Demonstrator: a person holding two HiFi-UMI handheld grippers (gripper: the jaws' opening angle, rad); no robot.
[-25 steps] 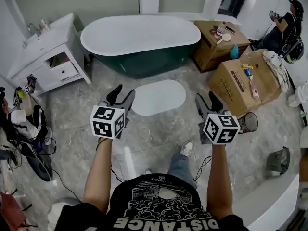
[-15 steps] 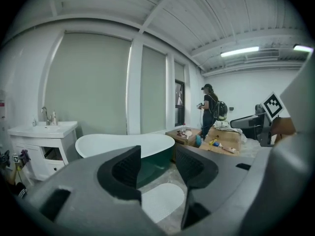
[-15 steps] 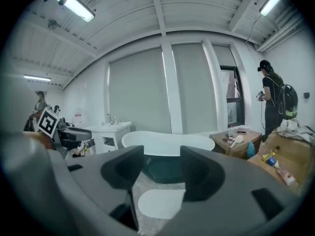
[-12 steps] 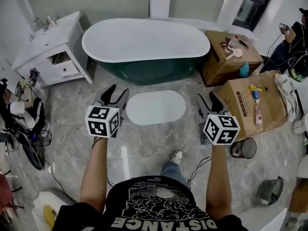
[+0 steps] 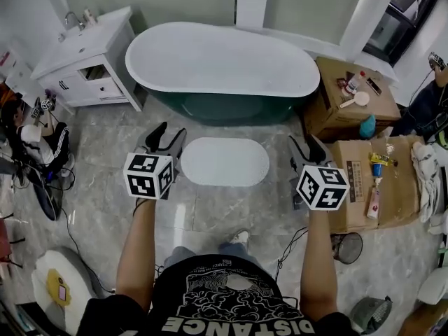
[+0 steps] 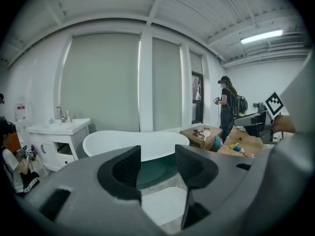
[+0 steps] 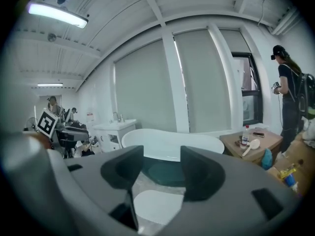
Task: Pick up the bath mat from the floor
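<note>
The step in hand looks like the approach. The bath mat [image 5: 225,162] lies flat on the marble floor [image 5: 210,212] and is not yet touched, so the picking up itself is not begun. In the head view the mat is a white oval in the middle of the frame, just below the green bathtub [image 5: 222,61], and it sits between the two tools. The left hand-held gripper [image 5: 170,133] is at its left end and the right hand-held gripper [image 5: 305,145] is a little beyond its right end. Both seem to be held above the floor, but how high I cannot judge well. In each gripper view the mat appears low in the frame, under and beyond the jaws, with the tub behind it. Both hand-held grippers have their jaws apart, and nothing stands between them. I think the next move calls for lowering both tools to the floor, one at each end of the mat. A flat mat gives little to catch, so one jaw should probably slide under the thin edge before closing, and then both ends can be lifted together.
</note>
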